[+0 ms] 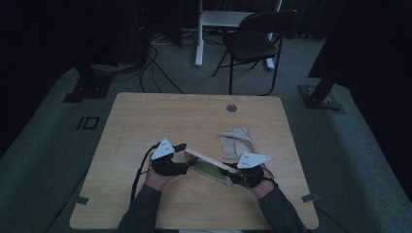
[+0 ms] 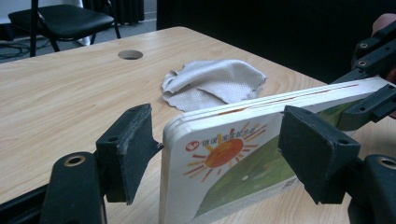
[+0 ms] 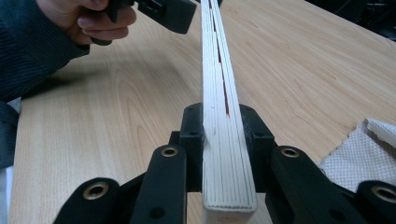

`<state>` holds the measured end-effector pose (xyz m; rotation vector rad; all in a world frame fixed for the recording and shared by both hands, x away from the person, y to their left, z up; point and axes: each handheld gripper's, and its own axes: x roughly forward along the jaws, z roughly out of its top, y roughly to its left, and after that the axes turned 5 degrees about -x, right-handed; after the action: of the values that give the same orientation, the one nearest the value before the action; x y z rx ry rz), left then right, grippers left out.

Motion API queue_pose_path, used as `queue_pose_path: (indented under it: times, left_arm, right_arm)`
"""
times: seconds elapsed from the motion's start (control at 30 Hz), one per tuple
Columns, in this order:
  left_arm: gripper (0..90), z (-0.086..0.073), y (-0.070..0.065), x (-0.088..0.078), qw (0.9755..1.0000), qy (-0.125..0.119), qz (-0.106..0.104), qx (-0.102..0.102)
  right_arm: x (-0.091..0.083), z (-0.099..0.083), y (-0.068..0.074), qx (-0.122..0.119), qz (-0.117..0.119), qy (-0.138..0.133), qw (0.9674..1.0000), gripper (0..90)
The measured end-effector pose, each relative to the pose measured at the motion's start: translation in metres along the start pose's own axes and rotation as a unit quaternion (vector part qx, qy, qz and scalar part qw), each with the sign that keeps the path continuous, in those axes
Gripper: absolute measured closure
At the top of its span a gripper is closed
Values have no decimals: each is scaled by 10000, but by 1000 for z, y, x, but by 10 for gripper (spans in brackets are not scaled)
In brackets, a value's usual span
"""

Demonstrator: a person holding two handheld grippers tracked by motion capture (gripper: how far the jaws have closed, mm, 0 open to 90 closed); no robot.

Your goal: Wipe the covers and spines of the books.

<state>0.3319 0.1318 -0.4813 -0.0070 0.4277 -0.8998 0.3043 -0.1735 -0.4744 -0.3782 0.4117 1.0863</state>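
Book (image 2: 224, 172) clamped by right tool (image 3: 227, 140); left tool (image 2: 219, 158) released around its end.

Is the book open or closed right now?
Closed. The book's thick pages lie stacked together along the edge, and the right gripper clamps them flat.

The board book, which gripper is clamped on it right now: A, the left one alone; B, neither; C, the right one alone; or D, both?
C: in the right gripper view the right gripper has its pads pressed against both sides of the book, while in the left gripper view the left gripper stands with its jaws wide around the book's corner, with gaps on either side.
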Motion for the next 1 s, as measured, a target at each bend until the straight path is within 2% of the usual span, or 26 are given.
queue_pose_path:
  times: [0.13, 0.23, 0.37, 0.4, 0.47, 0.6, 0.7, 0.73, 0.77, 0.8, 1.0]
  left_arm:
    - [272, -1, 0, 1, 9999, 22, -69, 75]
    - [272, -1, 0, 2, 9999, 19, -120, 93]
    - [262, -3, 3, 4, 9996, 14, -253, 133]
    - [262, -4, 3, 6, 9992, 46, -382, 144]
    - [262, -6, 1, 8, 9986, 125, -462, 214]
    - [272, -6, -2, 9, 9987, 198, -348, 311]
    - [329, -6, -2, 6, 9986, 208, -380, 289]
    - [355, -8, -2, 3, 9986, 189, -433, 249]
    - [370, -8, -2, 3, 9986, 189, -433, 249]
    - [391, -10, -2, 0, 9984, 178, -468, 257]
    - [484, -13, -5, -8, 9980, 201, -541, 257]
  right_arm:
    - [0, 0, 2, -127, 39, -5, 9999, 749]
    - [-1, -1, 2, -138, 60, -23, 9999, 749]
    - [-2, -1, 1, -125, 99, -22, 9999, 750]
    - [-2, -1, 1, -139, 113, -22, 9998, 749]
    - [-2, -1, 1, -151, 127, -19, 9998, 750]
    - [-3, -1, 1, -157, 127, 14, 9998, 746]
    - [-4, -2, -1, -62, 105, 36, 9999, 716]
    - [-4, -2, -3, -1, 50, 78, 10000, 649]
    - [-4, -2, -3, -1, 50, 78, 10000, 649]
    - [-4, -4, -5, 61, 10, 114, 9999, 597]
    - [-6, -7, -7, 132, -125, 148, 9997, 527]
